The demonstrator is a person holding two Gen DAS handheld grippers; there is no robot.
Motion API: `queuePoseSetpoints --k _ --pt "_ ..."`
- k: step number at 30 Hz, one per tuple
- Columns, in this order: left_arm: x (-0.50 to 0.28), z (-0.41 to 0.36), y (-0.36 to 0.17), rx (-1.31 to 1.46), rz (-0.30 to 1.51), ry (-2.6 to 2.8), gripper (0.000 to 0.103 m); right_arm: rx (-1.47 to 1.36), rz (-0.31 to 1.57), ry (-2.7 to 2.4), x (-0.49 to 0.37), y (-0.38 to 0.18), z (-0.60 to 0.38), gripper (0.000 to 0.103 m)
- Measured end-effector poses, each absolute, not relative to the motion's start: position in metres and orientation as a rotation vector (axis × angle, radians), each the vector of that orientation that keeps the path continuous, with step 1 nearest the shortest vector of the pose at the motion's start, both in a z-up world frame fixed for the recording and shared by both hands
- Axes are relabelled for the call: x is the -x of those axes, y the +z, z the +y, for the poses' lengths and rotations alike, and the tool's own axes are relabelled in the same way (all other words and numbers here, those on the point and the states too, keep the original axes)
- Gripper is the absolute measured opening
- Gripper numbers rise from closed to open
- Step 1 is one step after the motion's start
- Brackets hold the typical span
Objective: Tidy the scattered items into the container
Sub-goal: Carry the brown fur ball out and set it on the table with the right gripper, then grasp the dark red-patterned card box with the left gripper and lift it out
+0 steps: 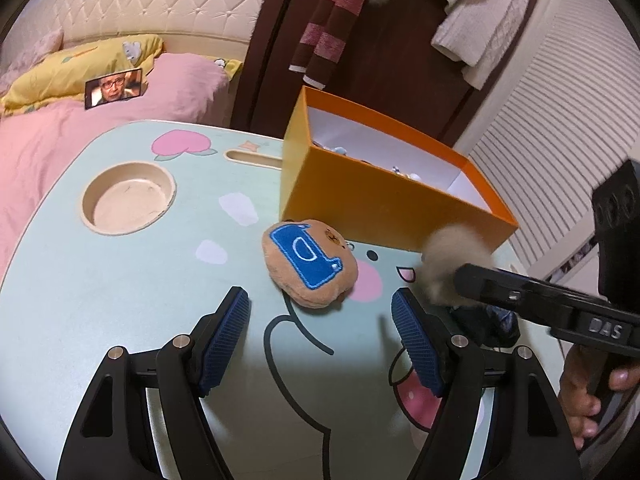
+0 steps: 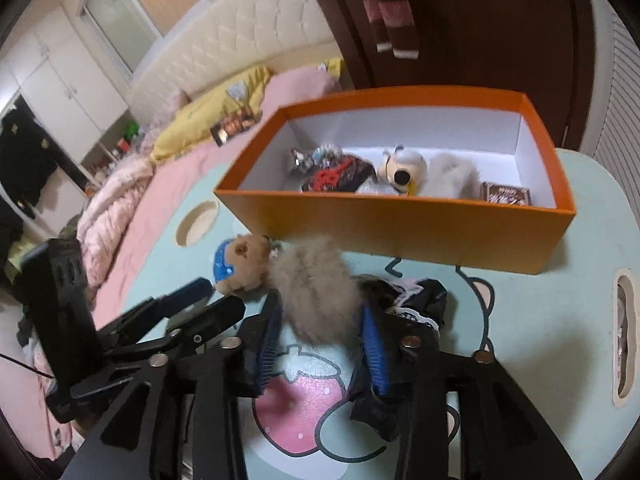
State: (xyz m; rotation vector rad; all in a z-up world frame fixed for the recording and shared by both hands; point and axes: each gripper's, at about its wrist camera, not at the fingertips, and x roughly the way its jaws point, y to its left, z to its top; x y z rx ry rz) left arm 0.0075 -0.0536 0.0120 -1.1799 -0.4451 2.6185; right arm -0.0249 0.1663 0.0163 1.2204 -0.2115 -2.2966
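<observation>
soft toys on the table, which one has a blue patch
The brown bear plush, lying beside the orange box; the grey fluffy pom-pom is plain fur.

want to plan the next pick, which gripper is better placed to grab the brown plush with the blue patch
Left. The left gripper is open and empty, with the brown plush just ahead between its fingers. The right gripper has the grey pompom between its jaws.

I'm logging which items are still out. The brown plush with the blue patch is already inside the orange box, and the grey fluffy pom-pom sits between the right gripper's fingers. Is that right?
Not quite. The brown plush still lies on the table in front of the orange box, as the left wrist view shows. The rest holds: the grey fluffy pom-pom sits between the fingers of the right gripper.
</observation>
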Motion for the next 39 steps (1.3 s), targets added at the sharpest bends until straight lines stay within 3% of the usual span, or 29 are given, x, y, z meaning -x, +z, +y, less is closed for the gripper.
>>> queuePoseSetpoints --k 2,4,18,25,30,33,39 --pt "-0.009 -0.059 0.013 1.157 -0.482 2.629 0.074 -1.151 -0.246 -2.323 0.02 0.026 0.175 0.06" --pt "-0.011 -0.062 0.015 1.123 -0.506 2.646 0.074 -1.092 -0.26 -2.353 0.016 0.033 0.182 0.064" --pt "-0.009 -0.067 0.034 1.051 -0.504 2.627 0.074 -1.102 -0.157 -2.7 0.001 0.011 0.239 0.064" --pt "0.042 -0.025 0.096 1.098 -0.194 2.595 0.071 -1.104 -0.284 -2.68 -0.002 -0.001 0.252 0.064" --pt "0.109 0.022 0.093 1.377 0.182 2.46 0.041 -1.088 -0.309 -2.674 -0.002 -0.003 0.254 0.064" --pt "0.139 0.033 0.073 1.539 0.231 2.38 0.036 -1.086 -0.345 -2.66 -0.003 -0.003 0.259 0.064" --pt "0.16 0.045 0.045 1.697 0.284 2.258 0.036 -1.089 -0.444 -2.622 -0.002 -0.004 0.269 0.064"
